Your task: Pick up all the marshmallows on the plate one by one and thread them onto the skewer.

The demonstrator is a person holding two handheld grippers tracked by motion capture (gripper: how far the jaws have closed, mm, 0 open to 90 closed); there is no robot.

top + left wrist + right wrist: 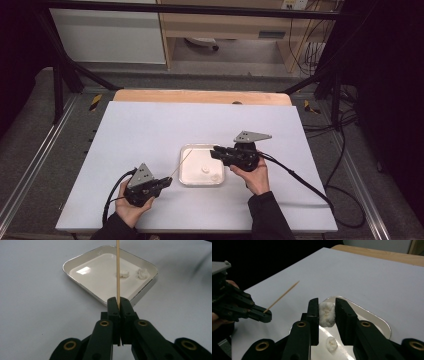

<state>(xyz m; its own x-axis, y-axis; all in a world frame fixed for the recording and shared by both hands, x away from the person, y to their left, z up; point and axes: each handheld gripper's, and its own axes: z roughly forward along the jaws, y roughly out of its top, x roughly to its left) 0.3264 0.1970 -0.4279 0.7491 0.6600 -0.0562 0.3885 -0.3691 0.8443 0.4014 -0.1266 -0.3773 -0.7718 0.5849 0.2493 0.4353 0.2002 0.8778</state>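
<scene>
Right gripper [326, 312] pinches a soft white marshmallow [326, 314] above the tray [184, 170]; squeeze lightly at its sides. Left gripper [119, 305], at seven o'clock of the tray, clamps a thin, brittle skewer [117, 270].

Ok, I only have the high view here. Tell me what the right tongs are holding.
Observer: The right tongs pinch a white puffy piece between both jaws, held above the tray.
Operator: Now check the skewer tip for me.
Observer: The skewer is bare right to its point and apart from the held piece. The left tongs are clamped on its lower end.
</scene>
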